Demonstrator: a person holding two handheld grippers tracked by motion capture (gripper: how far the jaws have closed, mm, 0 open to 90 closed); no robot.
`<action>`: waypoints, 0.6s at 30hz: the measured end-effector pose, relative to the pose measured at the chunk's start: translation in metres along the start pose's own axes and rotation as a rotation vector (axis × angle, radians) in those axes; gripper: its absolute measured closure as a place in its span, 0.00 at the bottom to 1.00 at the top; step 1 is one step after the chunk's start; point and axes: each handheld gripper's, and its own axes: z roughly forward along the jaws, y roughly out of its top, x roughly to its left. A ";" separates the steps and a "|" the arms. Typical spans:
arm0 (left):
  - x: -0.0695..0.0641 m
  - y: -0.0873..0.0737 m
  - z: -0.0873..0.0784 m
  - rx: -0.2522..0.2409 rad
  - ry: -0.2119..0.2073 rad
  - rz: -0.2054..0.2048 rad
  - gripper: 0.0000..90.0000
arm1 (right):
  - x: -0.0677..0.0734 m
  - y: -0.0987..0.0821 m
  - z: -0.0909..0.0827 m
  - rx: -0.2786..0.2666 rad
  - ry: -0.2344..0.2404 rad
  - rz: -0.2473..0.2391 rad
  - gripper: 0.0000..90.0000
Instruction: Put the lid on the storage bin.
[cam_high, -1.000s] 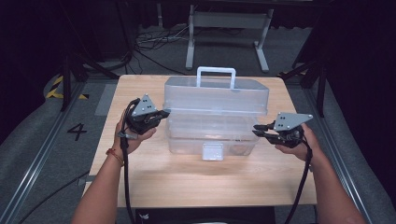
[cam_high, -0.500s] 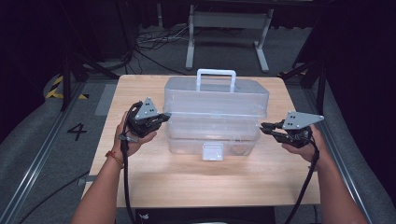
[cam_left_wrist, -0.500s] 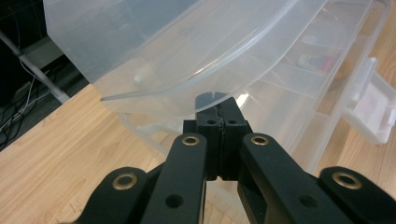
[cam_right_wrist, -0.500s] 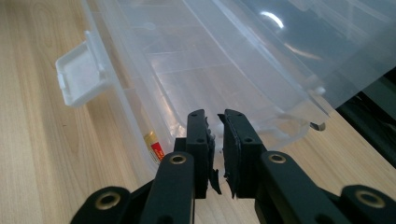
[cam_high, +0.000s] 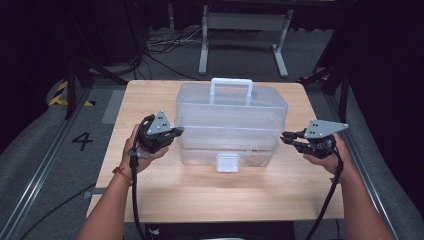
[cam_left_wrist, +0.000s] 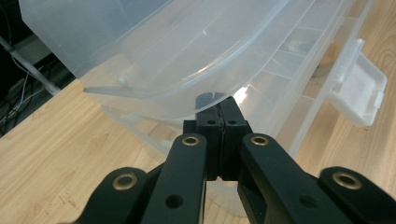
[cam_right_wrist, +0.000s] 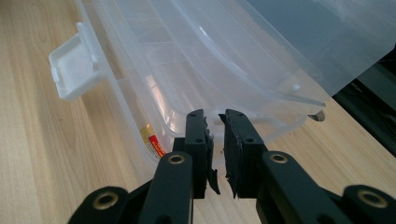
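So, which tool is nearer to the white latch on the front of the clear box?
Left. The left tool touches the box's left end, nearer the latch; the right tool sits at the right end.

We see two black grippers, one in each hand. The left gripper (cam_high: 172, 134) and the right gripper (cam_high: 289, 136) each carry a grey three-cornered plate on top, dotted with small dark holes. A black cable trails from each toward the bottom edge. In the gripper views, the jaws are matte black arms with brass-coloured rivets and round screw holes; the right pads (cam_right_wrist: 204, 140) look frayed along their edges. Our forearms are bare, without sleeves, and the left wrist wears a thin red-and-yellow band (cam_high: 121, 174).
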 end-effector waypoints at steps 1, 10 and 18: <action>-0.001 -0.001 0.000 0.000 0.013 0.008 1.00 | 0.000 -0.001 0.000 0.004 -0.002 0.002 0.89; -0.004 -0.012 0.002 0.028 0.025 0.004 1.00 | -0.002 -0.008 0.004 0.035 -0.002 0.019 0.89; -0.007 -0.017 0.006 0.044 0.024 0.001 1.00 | -0.002 -0.011 0.008 0.055 0.001 0.028 0.88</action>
